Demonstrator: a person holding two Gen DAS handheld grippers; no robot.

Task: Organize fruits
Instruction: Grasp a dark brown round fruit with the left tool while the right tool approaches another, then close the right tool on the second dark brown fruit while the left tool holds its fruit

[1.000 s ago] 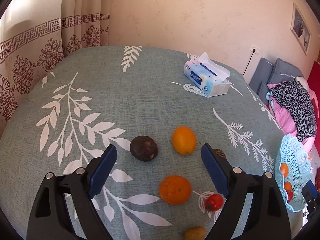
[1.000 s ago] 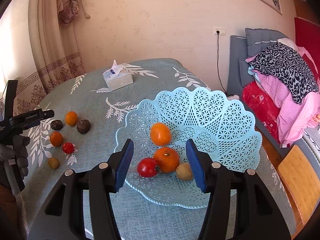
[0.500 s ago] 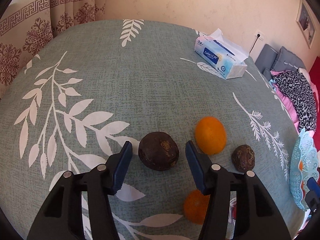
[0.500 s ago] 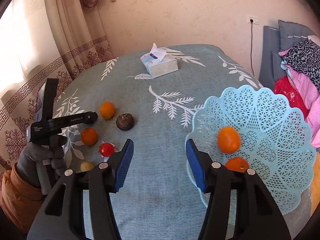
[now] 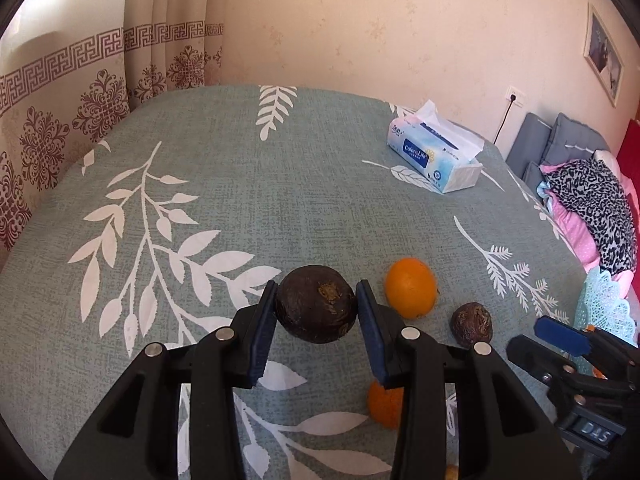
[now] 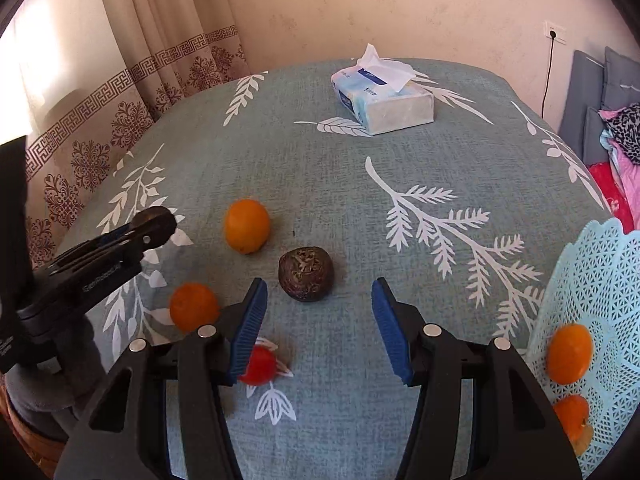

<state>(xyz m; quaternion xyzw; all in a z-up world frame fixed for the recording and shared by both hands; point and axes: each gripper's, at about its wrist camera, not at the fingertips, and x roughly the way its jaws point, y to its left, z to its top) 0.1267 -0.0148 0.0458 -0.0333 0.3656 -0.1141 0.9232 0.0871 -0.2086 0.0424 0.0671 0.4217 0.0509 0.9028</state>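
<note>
My left gripper [image 5: 317, 312] is shut on a dark round fruit [image 5: 316, 303], its blue pads pressing both sides, just over the tablecloth. An orange [image 5: 410, 287], a second dark wrinkled fruit [image 5: 472, 322] and another orange [image 5: 385, 403] lie close by. My right gripper [image 6: 318, 326] is open and empty, with the wrinkled dark fruit [image 6: 306, 274] lying just ahead between its fingers. Two oranges [image 6: 247, 225] [image 6: 194, 306] and a red tomato [image 6: 260, 366] lie to its left. The light blue lattice basket [image 6: 600, 280] at right holds oranges [image 6: 569, 353].
A tissue box [image 6: 382, 98] stands at the far side of the round table with its leaf-patterned cloth [image 6: 400, 168]. Curtains hang on the left. Cushions and clothes [image 5: 592, 200] lie to the right. The left gripper's body [image 6: 100, 264] shows at left in the right wrist view.
My left gripper closed on the dark round fruit. My right gripper swung left from the basket and came down toward the wrinkled dark fruit.
</note>
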